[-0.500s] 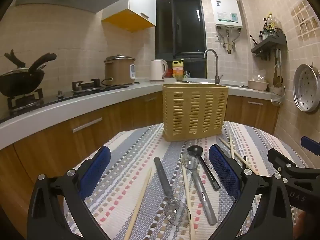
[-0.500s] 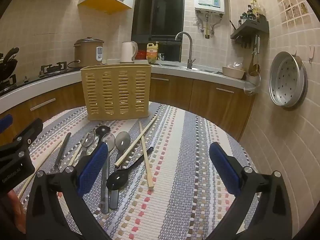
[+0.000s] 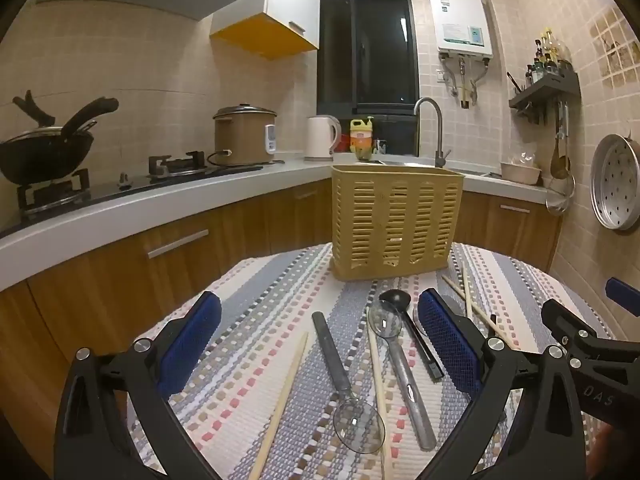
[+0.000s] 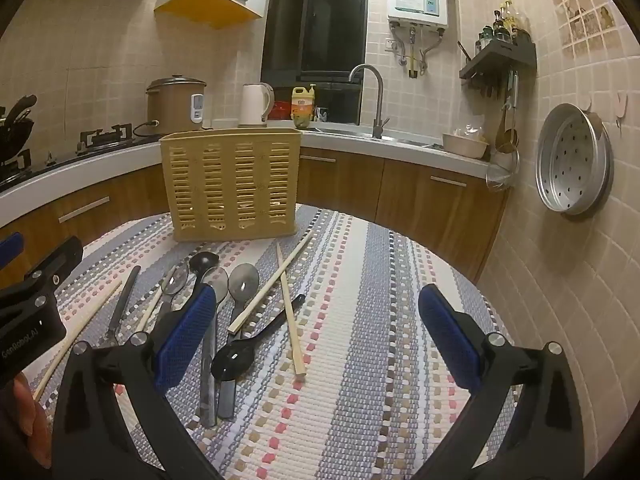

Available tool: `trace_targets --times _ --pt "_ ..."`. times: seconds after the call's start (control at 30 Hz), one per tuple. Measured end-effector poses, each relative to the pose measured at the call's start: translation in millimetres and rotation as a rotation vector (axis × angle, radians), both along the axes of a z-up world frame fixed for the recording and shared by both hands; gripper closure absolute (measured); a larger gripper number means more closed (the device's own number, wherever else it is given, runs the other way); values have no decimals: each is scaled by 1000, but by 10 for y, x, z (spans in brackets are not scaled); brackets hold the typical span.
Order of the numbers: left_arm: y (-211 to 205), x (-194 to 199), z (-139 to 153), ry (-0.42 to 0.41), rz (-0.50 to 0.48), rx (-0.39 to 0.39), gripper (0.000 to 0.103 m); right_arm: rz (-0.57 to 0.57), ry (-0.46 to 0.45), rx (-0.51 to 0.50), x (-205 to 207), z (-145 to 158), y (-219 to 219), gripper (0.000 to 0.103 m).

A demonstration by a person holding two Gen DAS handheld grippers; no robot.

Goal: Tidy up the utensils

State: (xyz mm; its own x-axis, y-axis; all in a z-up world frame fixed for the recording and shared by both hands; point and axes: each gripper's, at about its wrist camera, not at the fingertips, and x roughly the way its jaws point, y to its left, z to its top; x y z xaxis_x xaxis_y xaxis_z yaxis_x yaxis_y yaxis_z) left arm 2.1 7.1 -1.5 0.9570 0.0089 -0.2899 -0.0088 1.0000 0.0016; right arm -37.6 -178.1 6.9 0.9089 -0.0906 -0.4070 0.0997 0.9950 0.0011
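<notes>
Round worktop (image 4: 360, 360) under striped woven cloth (image 3: 248, 360). On cloth: slotted yellow basket (image 4: 230, 184) upright, spoons (image 4: 244, 280), chopsticks (image 4: 290, 320) scattered before it.

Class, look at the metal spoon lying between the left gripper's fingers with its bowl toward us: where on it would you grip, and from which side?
Probably grip the metal spoon at mid-handle, coming straight down from above with the left gripper, whose jaws are open. The handle is straight, narrow and lies flat on the mat, with a bare strip on each side before the chopsticks; the bowl is wide and rounded.

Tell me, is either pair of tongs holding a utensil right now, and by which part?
Nothing is held. The left tongs and right tongs are both open above the utensils, which lie on the mat.
</notes>
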Motion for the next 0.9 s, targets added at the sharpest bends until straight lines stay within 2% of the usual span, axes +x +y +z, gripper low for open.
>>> trace_targets --times 0.9 --pt "-23 -43 8 -7 -10 1 7 2 -4 2 -11 -6 -8 6"
